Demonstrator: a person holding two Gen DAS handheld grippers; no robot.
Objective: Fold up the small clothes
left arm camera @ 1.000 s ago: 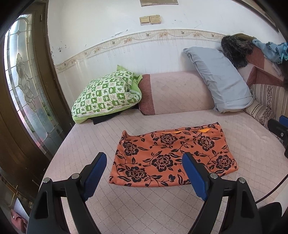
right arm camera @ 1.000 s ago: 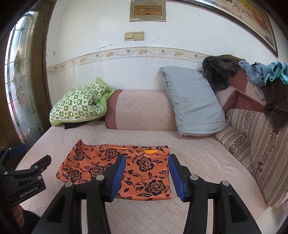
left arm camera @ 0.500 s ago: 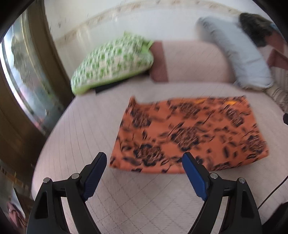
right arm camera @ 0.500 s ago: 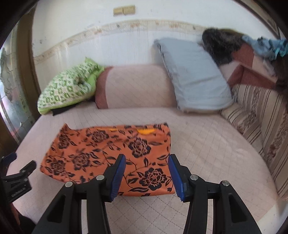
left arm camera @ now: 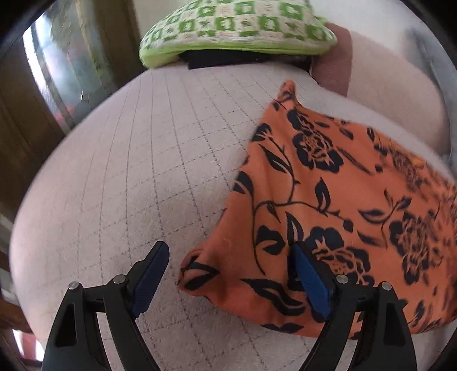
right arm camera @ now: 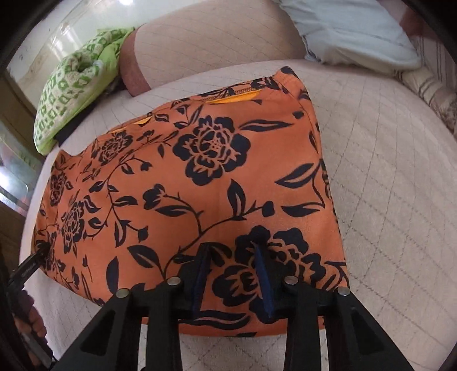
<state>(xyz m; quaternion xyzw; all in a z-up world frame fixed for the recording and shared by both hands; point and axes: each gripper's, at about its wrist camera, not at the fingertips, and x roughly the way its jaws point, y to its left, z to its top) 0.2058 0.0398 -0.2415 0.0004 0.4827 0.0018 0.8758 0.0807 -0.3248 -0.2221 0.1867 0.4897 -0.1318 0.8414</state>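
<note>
Orange floral garment [right arm camera: 200, 182] lies flat on the quilted bed [left arm camera: 142, 159]; left gripper [left arm camera: 228, 274] gaping at its corner, right gripper [right arm camera: 232, 274] (jaws just narrowing, nothing pinched) risks grabbing one layer only.

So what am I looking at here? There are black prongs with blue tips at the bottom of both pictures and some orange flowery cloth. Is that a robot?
No robot: a person holds a two-finger gripper in each hand, and each picture comes from a camera on one gripper, looking along its fingers. The left gripper stands wide open over the near corner of the orange garment, which lies flat on the quilted bed cover. The right gripper, over the garment's near edge, has just been closing its jaws; a gap remains and I cannot see it pinching cloth. A green checked pillow lies at the back. Nothing is held yet.
</note>
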